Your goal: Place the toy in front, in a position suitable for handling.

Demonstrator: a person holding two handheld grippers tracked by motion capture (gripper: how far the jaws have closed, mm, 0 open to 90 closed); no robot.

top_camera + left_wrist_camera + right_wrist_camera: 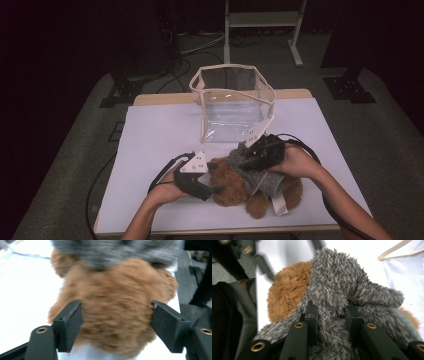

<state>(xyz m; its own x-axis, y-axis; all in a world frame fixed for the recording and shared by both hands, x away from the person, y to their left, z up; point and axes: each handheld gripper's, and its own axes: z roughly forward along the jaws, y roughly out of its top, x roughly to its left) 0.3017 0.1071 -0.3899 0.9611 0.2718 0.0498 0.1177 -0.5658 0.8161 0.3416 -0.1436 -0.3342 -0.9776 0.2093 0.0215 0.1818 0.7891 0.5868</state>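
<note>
High view: a brown teddy bear (235,187) lies near the front edge of the white-covered table (150,140), wearing a grey fuzzy garment (260,180) bunched over its upper body. The work in hand looks like pulling that garment off, or on, the bear, though which of the two cannot be told.

In the right gripper view, the right gripper (331,315) has its jaws closed on a fold of the grey garment (334,290), the pile squeezed between them. In the left gripper view, the left gripper (116,315) has its jaws spread to either side of the bear's brown head (115,315), touching the fur or nearly so without clearly pinching it.

To do the step well, the left gripper probably needs to close firmly on the head so the bear is anchored, while the right draws the cloth along the body rather than upward, to avoid lifting the whole toy.

Both forearms come in from the bottom of the high view. The left hand (167,190) sits low with its gripper (216,190) pointing right; the right hand (295,162) reaches in over the bear with its gripper (245,156) pointing left.

A clear plastic bag with cream trim (232,102) stands open behind, well apart from the bear.
</note>
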